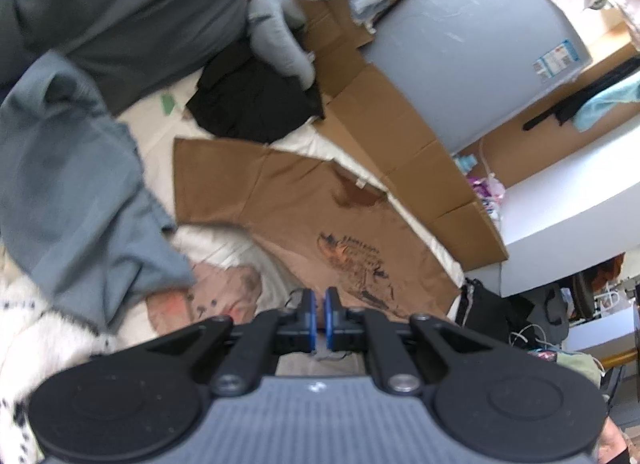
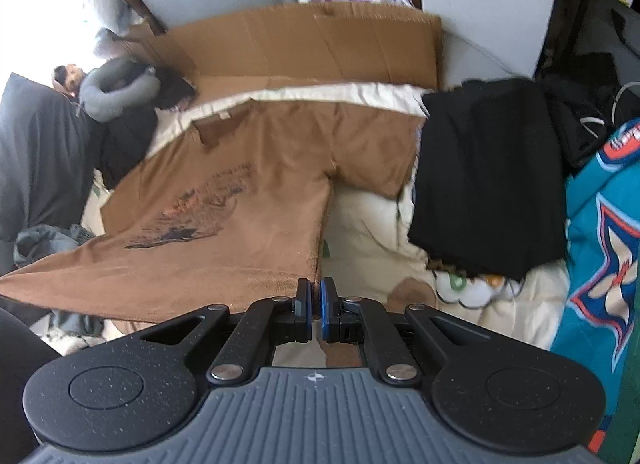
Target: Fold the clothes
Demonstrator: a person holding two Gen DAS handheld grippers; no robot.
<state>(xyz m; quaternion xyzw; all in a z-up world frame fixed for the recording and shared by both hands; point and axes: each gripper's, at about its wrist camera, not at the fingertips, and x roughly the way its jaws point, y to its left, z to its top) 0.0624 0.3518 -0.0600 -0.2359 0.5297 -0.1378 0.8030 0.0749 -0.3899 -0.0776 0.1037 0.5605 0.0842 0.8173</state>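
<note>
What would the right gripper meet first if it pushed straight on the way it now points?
Most likely the brown T-shirt itself: the right gripper is shut on its hem, and the shirt's side edge runs ahead. Depth is unclear; it might meet the cream bedding beside it.

- Brown T-shirt (image 2: 256,200) with dark chest print, spread front-up ahead of the tongs.
- Hem raised; its corners apparently pinched in both tongs.
</note>
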